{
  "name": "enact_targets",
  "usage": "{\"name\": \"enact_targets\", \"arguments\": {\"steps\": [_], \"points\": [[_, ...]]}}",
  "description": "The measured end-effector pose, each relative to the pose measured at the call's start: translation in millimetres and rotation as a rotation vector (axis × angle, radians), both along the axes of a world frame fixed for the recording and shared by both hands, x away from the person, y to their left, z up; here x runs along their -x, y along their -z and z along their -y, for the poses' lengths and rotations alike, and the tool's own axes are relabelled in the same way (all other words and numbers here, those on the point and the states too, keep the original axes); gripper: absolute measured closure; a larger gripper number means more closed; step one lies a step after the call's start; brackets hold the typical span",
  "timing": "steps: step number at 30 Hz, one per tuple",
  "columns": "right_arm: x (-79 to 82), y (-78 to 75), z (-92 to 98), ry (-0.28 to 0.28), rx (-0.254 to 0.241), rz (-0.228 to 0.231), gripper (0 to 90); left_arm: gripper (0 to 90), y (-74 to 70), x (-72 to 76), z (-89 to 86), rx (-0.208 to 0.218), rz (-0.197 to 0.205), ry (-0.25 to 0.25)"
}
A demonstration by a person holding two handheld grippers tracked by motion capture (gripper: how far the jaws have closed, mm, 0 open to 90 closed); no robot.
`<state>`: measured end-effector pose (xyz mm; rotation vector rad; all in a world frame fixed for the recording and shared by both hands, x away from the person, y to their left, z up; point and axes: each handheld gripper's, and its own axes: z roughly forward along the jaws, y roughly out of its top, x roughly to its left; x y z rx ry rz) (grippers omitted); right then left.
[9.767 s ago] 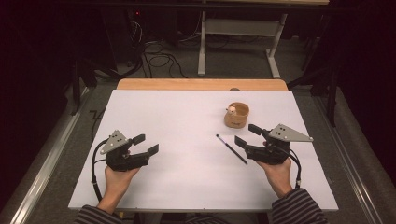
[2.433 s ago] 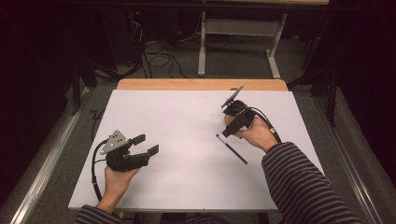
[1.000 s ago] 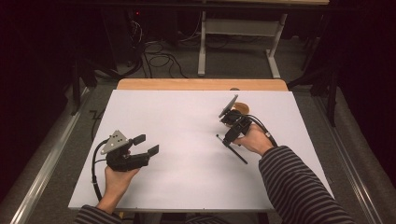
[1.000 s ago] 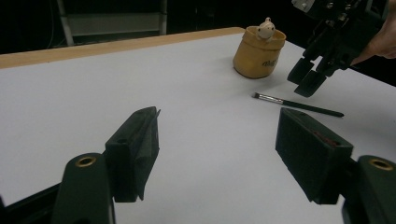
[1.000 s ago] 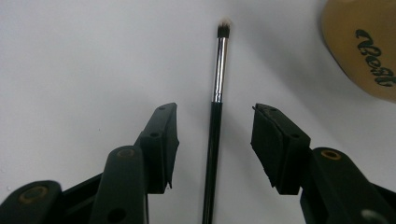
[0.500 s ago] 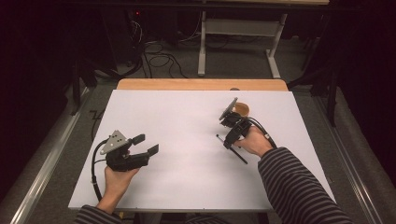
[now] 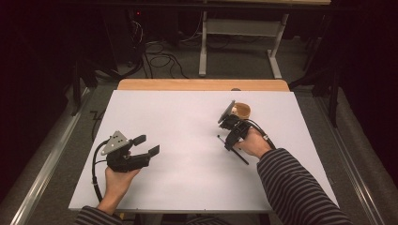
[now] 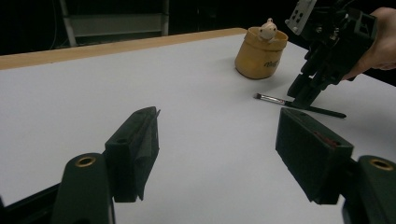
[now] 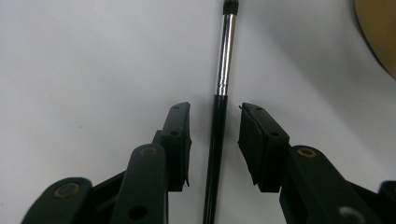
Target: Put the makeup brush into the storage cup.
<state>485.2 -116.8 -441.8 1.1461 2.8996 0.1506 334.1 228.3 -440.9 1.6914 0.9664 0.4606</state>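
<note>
A thin black paintbrush with a silver ferrule lies on the white table. My right gripper points down over it, one jaw on each side of the black handle. The jaws have just been closing, and a small gap shows on both sides in the right gripper view, so it is open. In the left gripper view the right gripper stands on the brush. My left gripper rests at the left, open with nothing in it.
A small yellow-brown cup holding a pale little figure stands just behind the right gripper. Its rim shows at the right gripper view's top right. A wooden strip borders the table's far edge.
The right hand has come from beside the cup down over the brush, and its jaws stand around the handle. The left hand and gripper have stayed put.
</note>
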Motion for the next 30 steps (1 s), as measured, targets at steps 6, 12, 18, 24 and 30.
{"name": "enact_targets", "arguments": {"steps": [6, 12, 18, 24, 30], "points": [[-1.1, 2.6, -1.2, -0.001, 0.011, -0.002, 68.2, 30.7, 0.1, 0.0, 0.1, -0.002, -0.001, 0.001], [-0.8, 4.9, -2.1, 0.007, 0.024, -0.009, 72.4, 30.6, 0.2, 0.0, 0.3, -0.002, -0.001, 0.001], [-1.5, 7.6, -2.7, 0.002, 0.04, -0.017, 75.8, 30.7, 0.2, -0.2, 0.3, -0.001, -0.001, 0.0], [-1.0, 8.0, -2.9, 0.001, 0.047, -0.019, 78.7, 30.7, 0.2, -0.2, 0.4, -0.002, -0.002, 0.001], [1.8, 8.9, -6.2, -0.021, 0.075, -0.004, 80.7, 30.7, 0.4, -0.5, 0.8, -0.004, -0.004, 0.001]]}}
